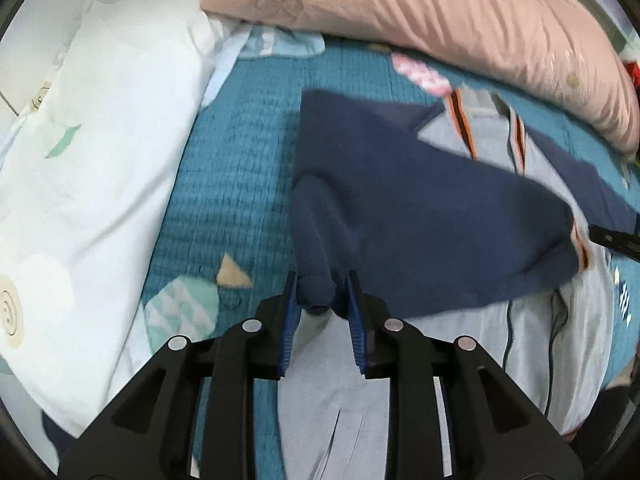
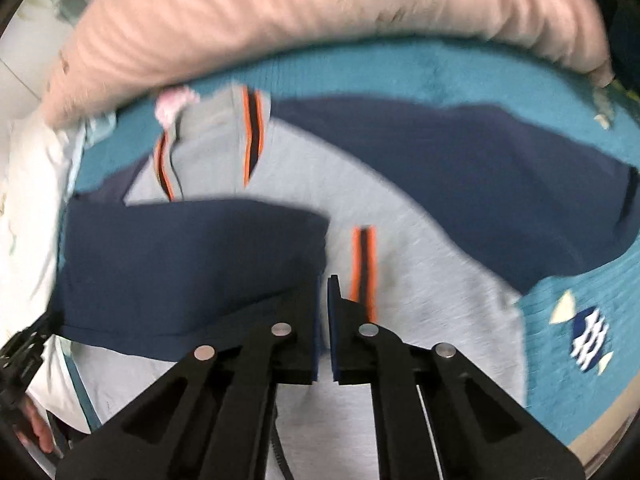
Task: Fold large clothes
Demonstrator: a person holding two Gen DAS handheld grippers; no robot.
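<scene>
I'm pinching the navy sleeve [image 1: 400, 216] cuff in my left gripper [image 1: 322, 300]; right gripper [image 2: 324, 312] nearly closed on its edge.

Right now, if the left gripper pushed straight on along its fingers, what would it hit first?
The left gripper already has a bunched fold of the navy blue sleeve between its fingers; it meets that first. Beyond lie the grey jacket body and, probably, the teal quilted bedspread; depth is unclear.

jacket [image 2: 400, 208]: middle of the bed [image 2: 560, 380], one sleeve [image 2: 180, 264] folded over it
quilt [image 2: 280, 12]: along far edge
pillow [image 1: 100, 160]: left edge
</scene>
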